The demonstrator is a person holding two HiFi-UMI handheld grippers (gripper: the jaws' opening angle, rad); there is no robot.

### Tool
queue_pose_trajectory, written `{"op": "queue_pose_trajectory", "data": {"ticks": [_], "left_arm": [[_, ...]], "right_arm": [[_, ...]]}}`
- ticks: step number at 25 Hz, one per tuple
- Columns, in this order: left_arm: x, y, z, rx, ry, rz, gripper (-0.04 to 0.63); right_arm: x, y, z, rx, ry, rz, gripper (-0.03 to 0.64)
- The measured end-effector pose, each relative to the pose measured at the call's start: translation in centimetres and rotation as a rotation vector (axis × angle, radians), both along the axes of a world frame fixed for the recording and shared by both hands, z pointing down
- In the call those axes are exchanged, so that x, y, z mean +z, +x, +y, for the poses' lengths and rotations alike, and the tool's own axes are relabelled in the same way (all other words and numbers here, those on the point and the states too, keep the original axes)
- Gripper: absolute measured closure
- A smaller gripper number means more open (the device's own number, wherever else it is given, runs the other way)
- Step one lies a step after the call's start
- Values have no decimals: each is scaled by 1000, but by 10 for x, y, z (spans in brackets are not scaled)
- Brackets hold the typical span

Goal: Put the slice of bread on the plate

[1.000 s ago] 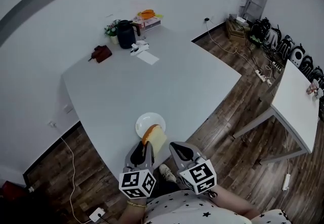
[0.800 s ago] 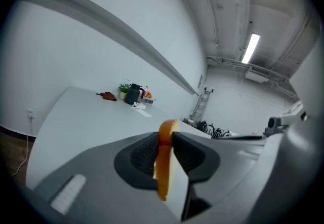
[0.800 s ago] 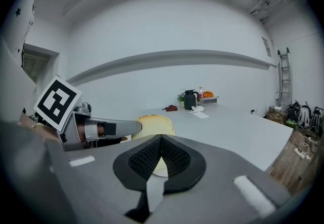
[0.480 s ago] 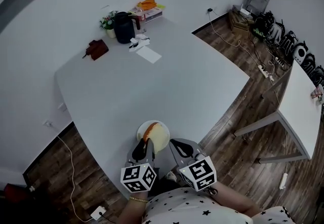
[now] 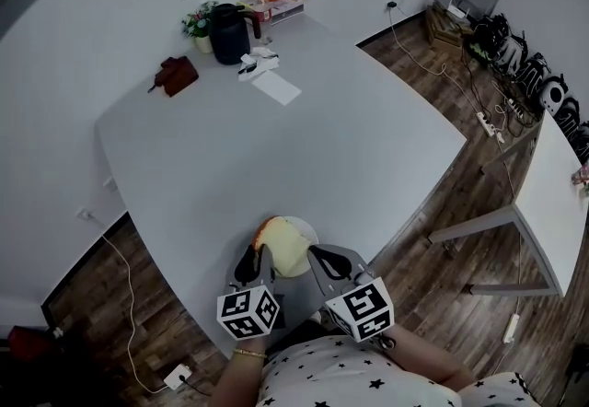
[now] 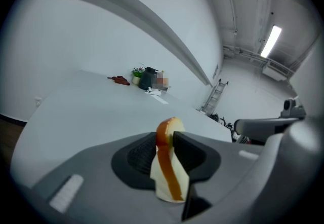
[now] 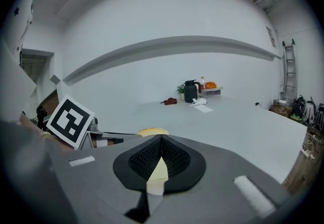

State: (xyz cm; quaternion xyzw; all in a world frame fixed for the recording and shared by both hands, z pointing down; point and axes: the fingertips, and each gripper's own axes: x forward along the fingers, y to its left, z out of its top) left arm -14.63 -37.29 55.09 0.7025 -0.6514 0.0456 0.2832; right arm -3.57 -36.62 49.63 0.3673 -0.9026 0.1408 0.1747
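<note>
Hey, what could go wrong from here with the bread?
The left claw has just been opening its jaws with the slice of bread between them, while the right claw pinches only a corner: it could tear or flop. The plate sits near the table edge; the slice might land partly off it.

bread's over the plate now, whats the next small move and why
Probably open both grippers fully and let go. The slice of bread is over the plate, pinched by the right gripper; the left gripper has just been opening its jaws with it between them.
</note>
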Motion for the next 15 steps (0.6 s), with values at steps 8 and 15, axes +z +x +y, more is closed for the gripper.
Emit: {"op": "queue_pose_trajectory", "data": {"ticks": [8,15], "left_arm": [[37,-21,-3,-52,-126,-115,479],[31,-22,0,-62,-117,-92,476]], "right_arm": [[8,-10,-10,-15,-19,5,618],[11,-14,-10,-24,-19,7,618]]}}
